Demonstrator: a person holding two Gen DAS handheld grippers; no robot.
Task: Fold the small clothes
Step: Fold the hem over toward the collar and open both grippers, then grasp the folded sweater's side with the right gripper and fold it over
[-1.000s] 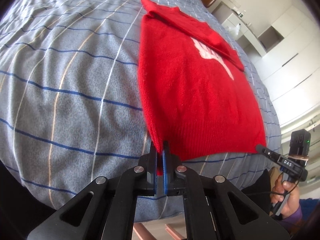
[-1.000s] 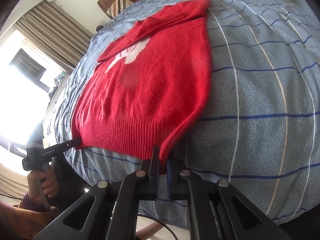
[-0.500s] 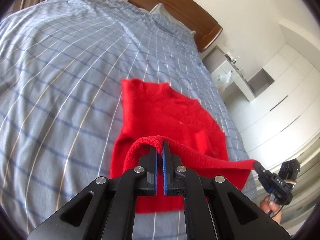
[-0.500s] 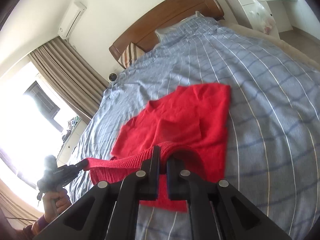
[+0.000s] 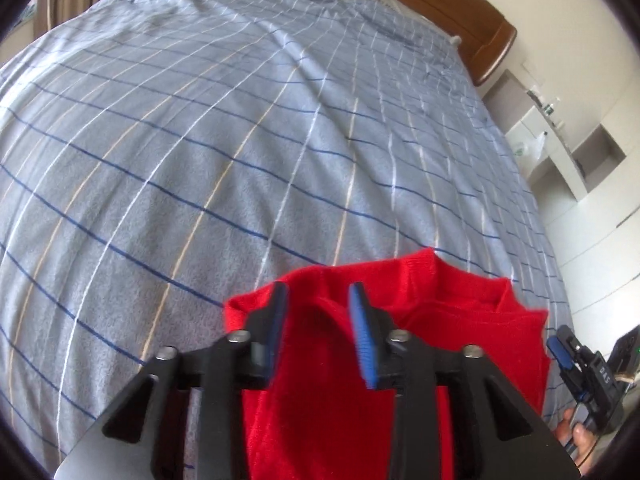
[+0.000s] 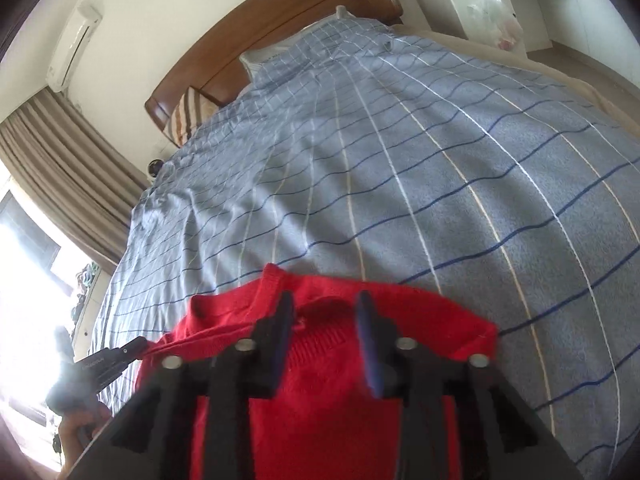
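Observation:
A red knit sweater [image 5: 440, 320] lies folded in half on the blue checked bedspread [image 5: 240, 140], its ribbed hem laid over the collar end. My left gripper [image 5: 318, 312] is open just above the sweater's left top corner, with nothing between the fingers. My right gripper [image 6: 324, 320] is open above the right part of the sweater [image 6: 320, 400], also empty. The right gripper also shows at the far right of the left wrist view [image 5: 560, 354]. The left gripper shows at the left of the right wrist view [image 6: 132, 350], at the sweater's edge.
The bedspread [image 6: 440, 160] stretches back to a wooden headboard [image 6: 280, 20] with pillows. White cabinets [image 5: 580, 160] stand on the right of the bed, and a curtain and bright window [image 6: 60, 180] on the left.
Both grippers carried the hem up and forward over the sweater, laid it down near the collar, and opened, letting go of the fabric.

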